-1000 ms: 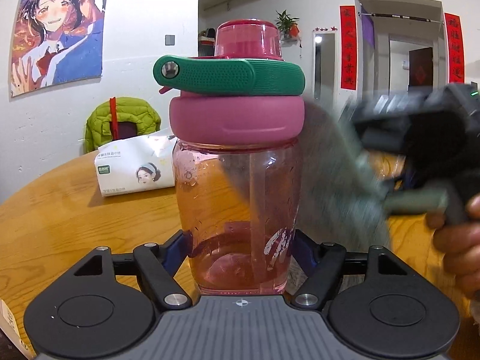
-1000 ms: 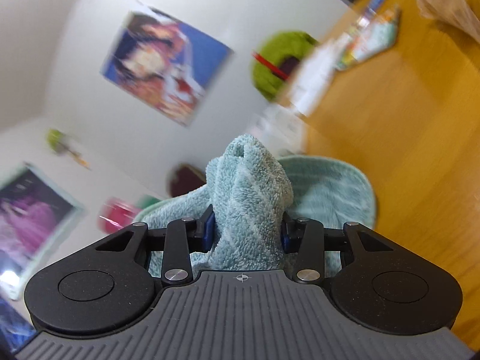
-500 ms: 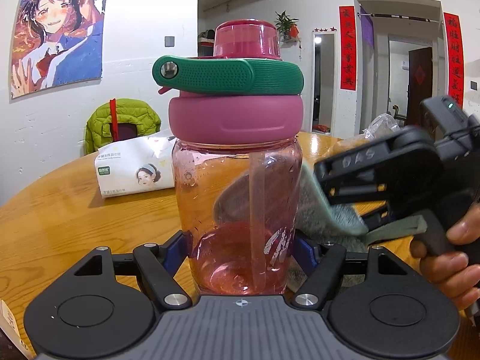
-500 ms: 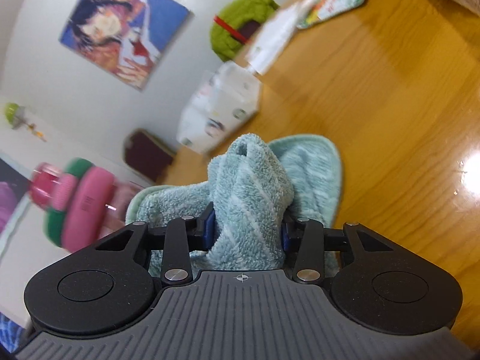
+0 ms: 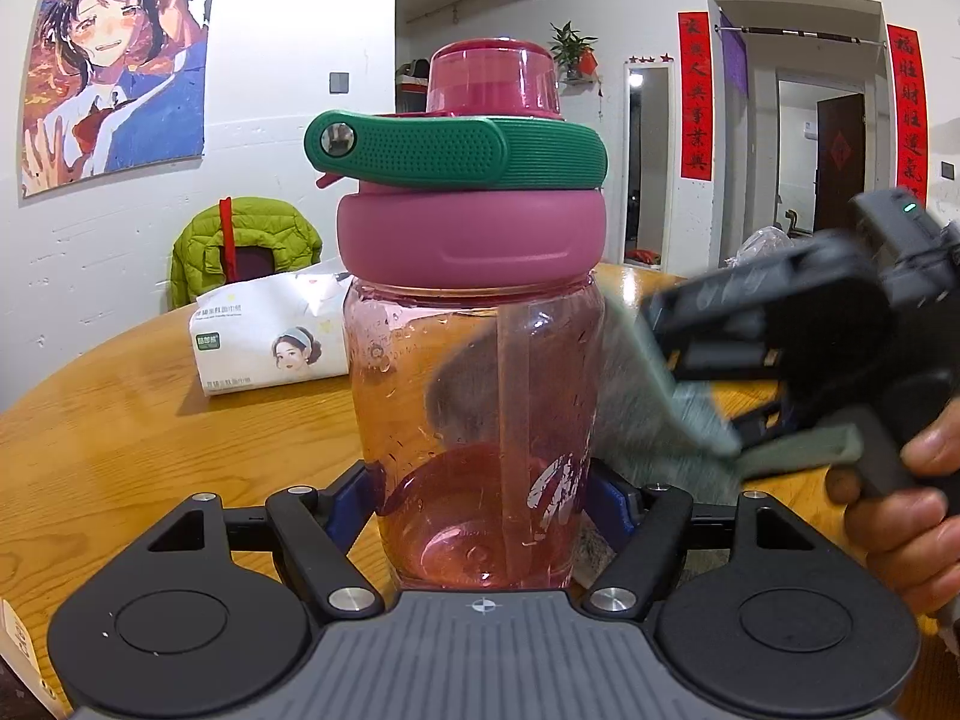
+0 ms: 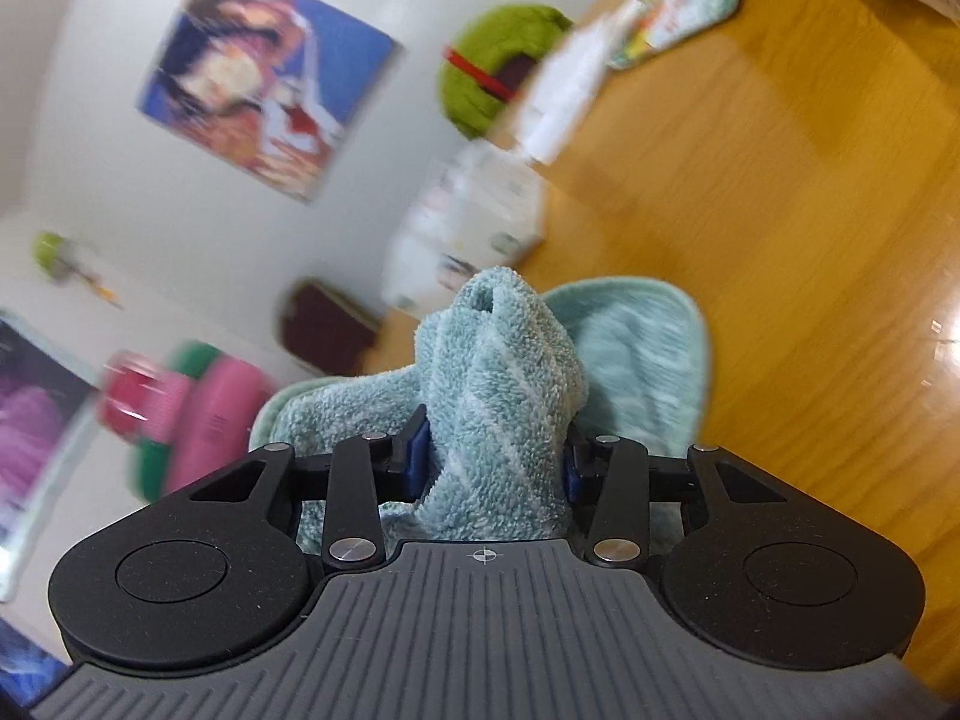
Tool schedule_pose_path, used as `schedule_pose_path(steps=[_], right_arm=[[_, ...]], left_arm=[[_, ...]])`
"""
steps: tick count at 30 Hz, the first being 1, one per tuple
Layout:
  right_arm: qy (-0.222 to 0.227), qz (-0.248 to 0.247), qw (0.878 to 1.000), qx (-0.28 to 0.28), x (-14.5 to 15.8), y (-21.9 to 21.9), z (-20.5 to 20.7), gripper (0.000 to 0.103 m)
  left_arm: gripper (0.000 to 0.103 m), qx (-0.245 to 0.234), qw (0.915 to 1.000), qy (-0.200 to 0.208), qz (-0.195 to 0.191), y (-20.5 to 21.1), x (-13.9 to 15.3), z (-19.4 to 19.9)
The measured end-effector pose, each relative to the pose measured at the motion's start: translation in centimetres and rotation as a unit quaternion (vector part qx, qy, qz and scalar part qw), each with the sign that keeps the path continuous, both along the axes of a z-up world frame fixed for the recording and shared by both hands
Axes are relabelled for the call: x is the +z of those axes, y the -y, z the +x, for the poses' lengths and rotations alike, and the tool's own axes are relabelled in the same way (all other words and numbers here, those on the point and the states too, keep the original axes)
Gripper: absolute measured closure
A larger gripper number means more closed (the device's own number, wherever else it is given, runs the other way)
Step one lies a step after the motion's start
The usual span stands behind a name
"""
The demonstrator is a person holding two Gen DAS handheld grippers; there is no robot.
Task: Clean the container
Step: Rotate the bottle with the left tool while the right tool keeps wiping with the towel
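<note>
Right claw [image 6: 497, 468] swung up bottle [image 5: 480, 408] side, clamping towel [image 6: 498, 384]; left claw [image 5: 480, 504] clamps bottle base.

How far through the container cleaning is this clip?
Set up: left gripper clamps the pink bottle upright; right gripper pinches the teal cloth. In hand: cloth against the bottle's far right side. Left: droplets show on the wall, and the lid is on.
</note>
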State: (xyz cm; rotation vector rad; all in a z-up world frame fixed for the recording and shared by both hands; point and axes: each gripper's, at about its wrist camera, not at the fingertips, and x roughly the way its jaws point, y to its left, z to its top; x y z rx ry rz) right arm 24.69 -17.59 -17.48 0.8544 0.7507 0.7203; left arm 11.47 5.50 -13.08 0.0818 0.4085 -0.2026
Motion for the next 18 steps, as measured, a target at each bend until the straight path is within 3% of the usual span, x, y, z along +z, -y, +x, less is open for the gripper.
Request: schedule_pose_path(steps=[3, 7, 9, 12, 18], right_arm=[[0.035, 0.044, 0.998, -0.004, 0.9, 0.7, -0.7, 0.057], [-0.011, -0.017, 1.000, -0.012, -0.3, -0.1, 0.1, 0.057], [-0.034, -0.069, 0.997, -0.012, -0.9, -0.7, 0.6, 0.058], [-0.018, -0.098, 0.995, -0.011, -0.5, -1.2, 0.4, 0.059], [-0.007, -0.080, 0.997, -0.023, -0.3, -0.4, 0.3, 0.056]], left_arm=[[0.032, -0.004, 1.0000, 0.000, 0.002, 0.5, 0.1, 0.1], [0.032, -0.006, 0.9999, -0.001, 0.010, 0.9, 0.2, 0.6], [0.032, -0.006, 0.9999, 0.000, 0.012, 1.1, 0.2, 0.7], [0.032, -0.007, 0.9999, -0.001, 0.010, 1.1, 0.1, 0.7], [0.017, 0.020, 0.9994, -0.025, -0.013, 1.3, 0.2, -0.7]])
